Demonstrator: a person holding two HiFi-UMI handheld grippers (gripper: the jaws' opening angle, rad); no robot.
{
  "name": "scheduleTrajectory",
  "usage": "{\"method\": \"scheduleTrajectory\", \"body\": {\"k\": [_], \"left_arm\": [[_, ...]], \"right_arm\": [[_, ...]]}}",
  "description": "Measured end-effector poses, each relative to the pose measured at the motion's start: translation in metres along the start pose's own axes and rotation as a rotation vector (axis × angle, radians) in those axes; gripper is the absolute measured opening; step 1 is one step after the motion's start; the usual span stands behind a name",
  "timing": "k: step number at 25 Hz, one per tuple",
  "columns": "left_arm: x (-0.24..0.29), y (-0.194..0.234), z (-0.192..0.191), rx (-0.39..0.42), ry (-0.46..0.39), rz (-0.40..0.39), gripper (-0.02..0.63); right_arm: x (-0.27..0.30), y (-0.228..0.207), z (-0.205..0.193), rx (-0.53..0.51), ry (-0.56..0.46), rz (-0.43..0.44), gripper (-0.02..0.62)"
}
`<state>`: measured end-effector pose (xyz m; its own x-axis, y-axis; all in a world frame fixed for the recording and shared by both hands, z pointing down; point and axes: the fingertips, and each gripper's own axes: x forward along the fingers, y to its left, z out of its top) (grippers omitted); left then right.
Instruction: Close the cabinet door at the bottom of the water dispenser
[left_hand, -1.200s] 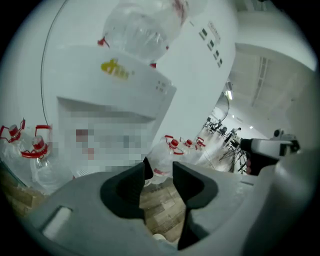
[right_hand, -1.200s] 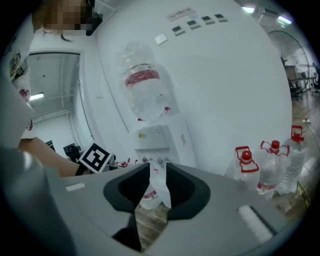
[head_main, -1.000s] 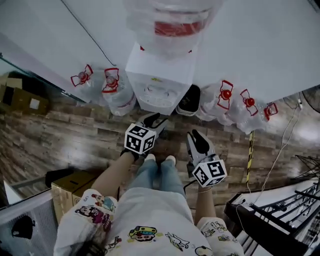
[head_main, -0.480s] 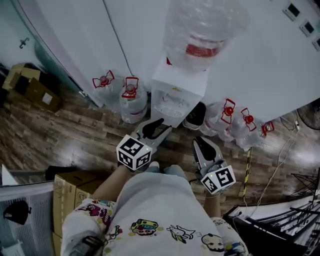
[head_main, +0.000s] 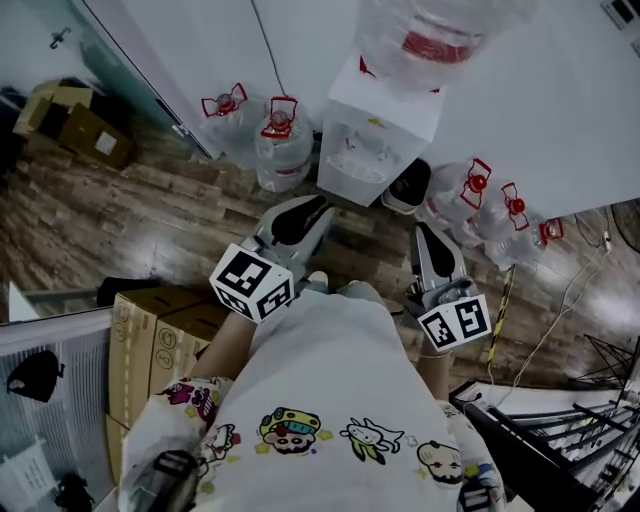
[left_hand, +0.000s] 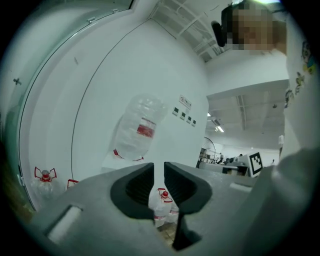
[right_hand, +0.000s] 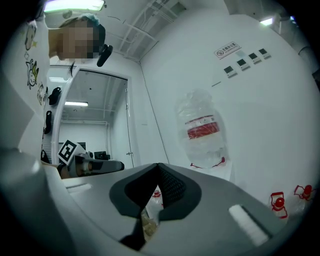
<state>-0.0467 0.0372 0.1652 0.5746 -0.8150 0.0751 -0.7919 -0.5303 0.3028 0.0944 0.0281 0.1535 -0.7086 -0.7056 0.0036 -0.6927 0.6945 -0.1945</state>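
Item: water dispenser (head_main: 378, 128), white, standing on the wood floor (head_main: 120, 210) against the far wall, an inverted bottle (head_main: 440, 35) seated on top. Its bottom cabinet door is hidden by the steep downward angle. No door leaf juts out from the base, so it is judged shut and the task done. Spare bottles (head_main: 282, 140) with red caps are parked left and right of the unit against the wall, presumably as stock within reach. Left gripper (head_main: 300, 212): held level at the person's waist, apart from the dispenser. Its jaws are closing to a narrow slit with nothing between them — only distant bottles show through the gap. Right gripper (head_main: 430, 238): also level, near the body, tips pressed together on nothing. Neither touches the unit — a carrying posture, judged idle since nothing is left to push. Cardboard boxes (head_main: 160, 335) sit near left.
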Motion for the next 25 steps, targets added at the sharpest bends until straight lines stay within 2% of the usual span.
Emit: {"method": "scheduleTrajectory", "body": {"k": [3,13,25], "left_arm": [[-0.005,-0.004,-0.008,-0.012,0.007,0.022,0.000],[-0.006,-0.008,-0.023,0.003,0.040,0.041,0.000],[0.001,-0.003,-0.023,0.020,0.060,0.006,0.000]], "right_arm": [[-0.005,0.003,0.003,-0.012,-0.008,0.002,0.011],[-0.010,0.002,-0.009,-0.001,0.030,0.000,0.008],[-0.002,0.002,-0.011,0.003,0.039,-0.004,0.008]]}}
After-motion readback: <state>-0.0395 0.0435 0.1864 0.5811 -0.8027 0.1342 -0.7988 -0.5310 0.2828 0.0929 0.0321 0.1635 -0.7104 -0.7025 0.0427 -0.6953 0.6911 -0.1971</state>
